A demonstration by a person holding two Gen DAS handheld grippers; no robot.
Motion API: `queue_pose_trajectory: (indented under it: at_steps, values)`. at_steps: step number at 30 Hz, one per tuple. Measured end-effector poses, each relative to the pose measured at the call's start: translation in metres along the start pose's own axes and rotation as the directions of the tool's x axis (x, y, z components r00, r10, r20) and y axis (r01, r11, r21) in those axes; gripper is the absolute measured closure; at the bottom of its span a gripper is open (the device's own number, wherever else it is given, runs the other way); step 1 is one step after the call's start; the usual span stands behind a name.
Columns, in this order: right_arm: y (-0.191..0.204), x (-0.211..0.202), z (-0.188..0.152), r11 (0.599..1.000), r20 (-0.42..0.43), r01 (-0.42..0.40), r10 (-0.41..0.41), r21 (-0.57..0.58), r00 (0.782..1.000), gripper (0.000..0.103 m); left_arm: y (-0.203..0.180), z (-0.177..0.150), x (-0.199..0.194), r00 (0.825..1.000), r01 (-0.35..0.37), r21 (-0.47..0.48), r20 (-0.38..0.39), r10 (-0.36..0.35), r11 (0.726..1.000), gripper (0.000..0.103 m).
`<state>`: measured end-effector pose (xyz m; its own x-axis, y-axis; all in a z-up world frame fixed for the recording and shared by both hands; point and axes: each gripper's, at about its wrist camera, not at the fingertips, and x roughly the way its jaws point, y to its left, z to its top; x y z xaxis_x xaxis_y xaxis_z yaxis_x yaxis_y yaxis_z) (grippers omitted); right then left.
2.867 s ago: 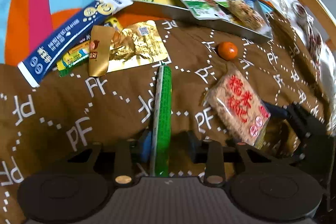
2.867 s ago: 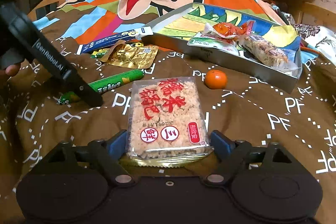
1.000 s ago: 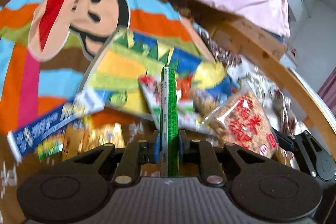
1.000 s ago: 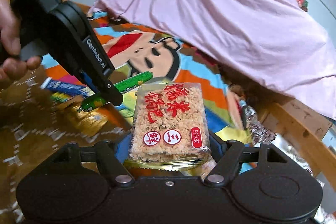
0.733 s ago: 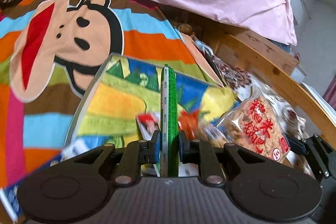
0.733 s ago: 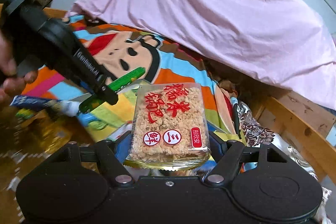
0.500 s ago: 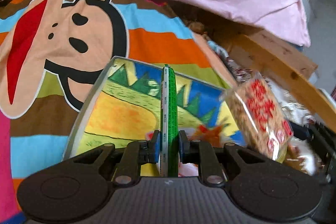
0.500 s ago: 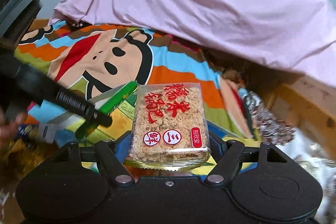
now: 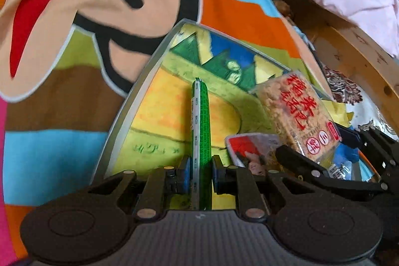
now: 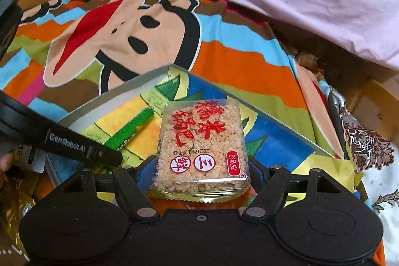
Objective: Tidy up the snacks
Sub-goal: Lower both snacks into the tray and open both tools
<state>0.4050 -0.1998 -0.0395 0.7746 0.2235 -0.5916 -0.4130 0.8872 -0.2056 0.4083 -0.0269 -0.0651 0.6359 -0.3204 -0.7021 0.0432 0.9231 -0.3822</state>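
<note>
- Two hand-held grippers hover over a shallow metal tray that sits on a bright cartoon-print blanket on a bed.
- The left gripper has its jaws clamped tight on a long green snack stick, gripped near its close end. The stick points away over the tray's yellow and green printed floor.
- The right gripper has its jaws spread wide and pressed against the two sides of a clear packet of rice cracker with red lettering. The packet hangs above the tray, on the right of the green stick.
- Other wrapped snacks already lie in the near right part of the tray, just under the cracker packet.
- A gold foil packet lies outside the tray at the near left, not yet put away.
- Risk: the two grippers are close together, so they could knock each other when they lower or let go.
- Risk: the stick is held by one end only, so it may swing, or roll toward the tray wall once released.
- Risk: the cracker is brittle and the bag slippery; a harder squeeze could crush it, and a drop onto the pile beneath could leave it tilted or sliding out.
</note>
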Motion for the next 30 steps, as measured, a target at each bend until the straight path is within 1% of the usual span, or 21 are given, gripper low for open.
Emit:
queue_pose_trajectory:
  at_steps: [3, 5, 7, 8, 10, 12, 14, 15, 16, 17, 18, 19, 23, 25, 27, 30]
  values:
    - [0.0, 0.001, 0.003, 1.0, 0.001, 0.007, -0.007, 0.0, 1.0, 0.024, 0.002, 0.001, -0.001, 1.0, 0.009, -0.016, -0.002, -0.009, 1.0, 0.084]
    - [0.0, 0.0, 0.005, 1.0, 0.001, 0.016, -0.016, -0.003, 1.0, 0.024, 0.003, 0.001, -0.003, 1.0, 0.004, -0.025, -0.012, -0.004, 1.0, 0.074]
    - [-0.001, -0.005, 0.006, 1.0, 0.006, 0.015, -0.015, 0.001, 1.0, 0.022, 0.004, 0.002, -0.006, 1.0, -0.004, -0.036, -0.012, 0.003, 0.999, 0.061]
    - [-0.002, -0.008, 0.006, 1.0, 0.013, 0.014, -0.014, 0.008, 1.0, 0.02, 0.006, 0.002, -0.01, 1.0, -0.005, -0.042, -0.009, 0.005, 0.999, 0.059]
    - [-0.005, -0.018, 0.006, 1.0, 0.042, 0.009, -0.01, 0.025, 0.999, 0.018, 0.008, 0.003, -0.017, 1.0, -0.01, -0.054, -0.002, 0.009, 0.999, 0.051]
    - [-0.007, -0.03, 0.008, 0.999, 0.072, 0.023, -0.026, 0.039, 0.997, 0.016, 0.009, 0.005, -0.025, 1.0, -0.01, -0.071, 0.012, 0.011, 0.997, 0.047]
    - [-0.011, -0.042, 0.01, 0.997, 0.1, 0.035, -0.041, 0.067, 0.994, 0.011, 0.007, 0.006, -0.036, 0.999, -0.003, -0.078, 0.039, 0.006, 0.997, 0.043]
    - [-0.014, -0.048, 0.01, 0.996, 0.109, 0.038, -0.048, 0.086, 0.993, 0.009, 0.005, 0.007, -0.042, 0.999, -0.004, -0.075, 0.052, 0.008, 0.997, 0.039]
    - [-0.016, -0.056, 0.011, 0.992, 0.12, 0.041, -0.055, 0.116, 0.991, 0.008, 0.003, 0.008, -0.048, 0.998, -0.006, -0.07, 0.066, 0.01, 0.998, 0.032]
    - [-0.018, -0.064, 0.011, 0.989, 0.132, 0.041, -0.06, 0.145, 0.989, 0.008, 0.0, 0.009, -0.054, 0.997, -0.01, -0.063, 0.079, 0.015, 0.998, 0.028]
    - [-0.02, -0.073, 0.01, 0.983, 0.142, 0.037, -0.062, 0.178, 0.988, 0.007, -0.004, 0.009, -0.062, 0.995, -0.017, -0.055, 0.099, 0.022, 0.998, 0.021]
    - [-0.023, -0.081, 0.008, 0.979, 0.149, 0.035, -0.066, 0.202, 0.987, 0.005, -0.007, 0.009, -0.069, 0.993, -0.022, -0.05, 0.118, 0.028, 0.999, 0.018]
    - [-0.027, -0.117, 0.006, 0.961, 0.181, 0.045, -0.096, 0.272, 0.979, 0.003, -0.017, 0.007, -0.1, 0.984, -0.023, -0.036, 0.176, 0.029, 0.999, 0.011]
    - [-0.028, -0.138, 0.006, 0.959, 0.216, 0.033, -0.097, 0.282, 0.972, 0.002, -0.022, 0.004, -0.118, 0.977, -0.021, -0.029, 0.212, 0.026, 0.999, 0.006]
    - [-0.028, -0.163, 0.004, 0.958, 0.257, 0.035, -0.111, 0.286, 0.96, 0.001, -0.029, 0.0, -0.138, 0.966, -0.022, -0.012, 0.256, 0.025, 1.0, 0.003]
    - [-0.027, -0.195, 0.002, 0.955, 0.296, 0.029, -0.121, 0.296, 0.948, 0.001, -0.039, -0.01, -0.168, 0.944, -0.027, 0.024, 0.329, 0.017, 0.999, 0.001]
